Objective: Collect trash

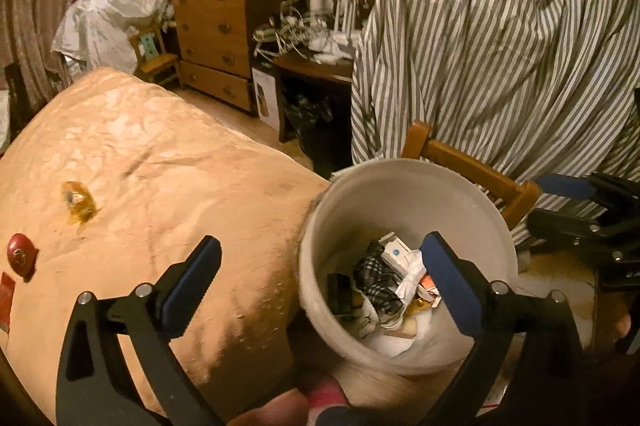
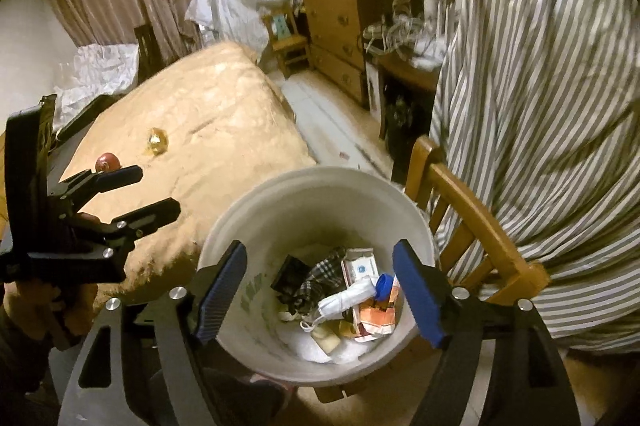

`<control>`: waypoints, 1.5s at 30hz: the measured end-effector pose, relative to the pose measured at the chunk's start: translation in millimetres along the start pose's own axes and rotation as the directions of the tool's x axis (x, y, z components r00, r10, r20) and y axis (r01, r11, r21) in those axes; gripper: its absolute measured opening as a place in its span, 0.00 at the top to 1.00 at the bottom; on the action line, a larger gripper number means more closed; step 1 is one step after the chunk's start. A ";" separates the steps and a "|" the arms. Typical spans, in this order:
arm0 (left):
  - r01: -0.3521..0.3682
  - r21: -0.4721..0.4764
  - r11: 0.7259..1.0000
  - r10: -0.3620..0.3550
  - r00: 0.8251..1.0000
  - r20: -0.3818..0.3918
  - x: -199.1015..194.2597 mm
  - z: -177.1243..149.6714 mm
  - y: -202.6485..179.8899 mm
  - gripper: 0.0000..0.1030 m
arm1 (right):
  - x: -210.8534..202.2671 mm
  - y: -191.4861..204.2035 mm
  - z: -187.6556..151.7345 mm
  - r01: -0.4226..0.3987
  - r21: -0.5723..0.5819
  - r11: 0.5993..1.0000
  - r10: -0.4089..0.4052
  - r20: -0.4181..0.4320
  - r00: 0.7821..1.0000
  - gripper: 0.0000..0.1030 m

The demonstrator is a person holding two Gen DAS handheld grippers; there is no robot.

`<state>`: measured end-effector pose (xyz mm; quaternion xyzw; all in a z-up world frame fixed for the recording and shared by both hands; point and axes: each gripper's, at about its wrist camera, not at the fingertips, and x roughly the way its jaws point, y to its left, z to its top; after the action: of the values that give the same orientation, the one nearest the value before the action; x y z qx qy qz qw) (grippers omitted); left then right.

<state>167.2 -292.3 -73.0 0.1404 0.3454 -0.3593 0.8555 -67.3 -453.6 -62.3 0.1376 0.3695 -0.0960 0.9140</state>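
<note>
Right wrist: hand-held gripper [image 2: 320,290] agape, empty.

the left gripper [image 1: 320,274] points steeply downward, its blue-padded jaws spread wide with nothing pressed between them. the right gripper [image 2: 320,290] tilts down at much the same angle, its jaws also parted and empty. in the right wrist view the left gripper shows at the left edge, jaws apart, held by a hand [image 2: 60,302] wrapped around its black handle. in the left wrist view the right gripper appears at the right edge, level with the left one.
</note>
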 end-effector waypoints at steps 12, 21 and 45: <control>-0.079 0.015 0.997 0.073 0.966 0.246 -91.3 -49.6 -5.2 0.05 | -116.2 52.9 -78.7 0.172 -0.016 0.985 -0.155 0.355 0.922 0.07; -0.046 0.039 0.998 0.032 0.955 0.295 -136.6 -79.9 -24.3 0.05 | -160.0 65.0 -136.5 0.186 0.017 0.982 -0.177 0.391 0.903 0.05; 0.028 0.050 0.998 -0.042 0.949 0.312 -167.2 -100.1 -42.3 0.05 | -181.2 62.1 -145.8 0.176 0.055 0.983 -0.184 0.354 0.917 0.05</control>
<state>3.9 -186.6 -29.3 0.0947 0.2000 -0.3999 0.8895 -273.1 -334.5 -24.4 0.0935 0.2072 -0.2071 0.9516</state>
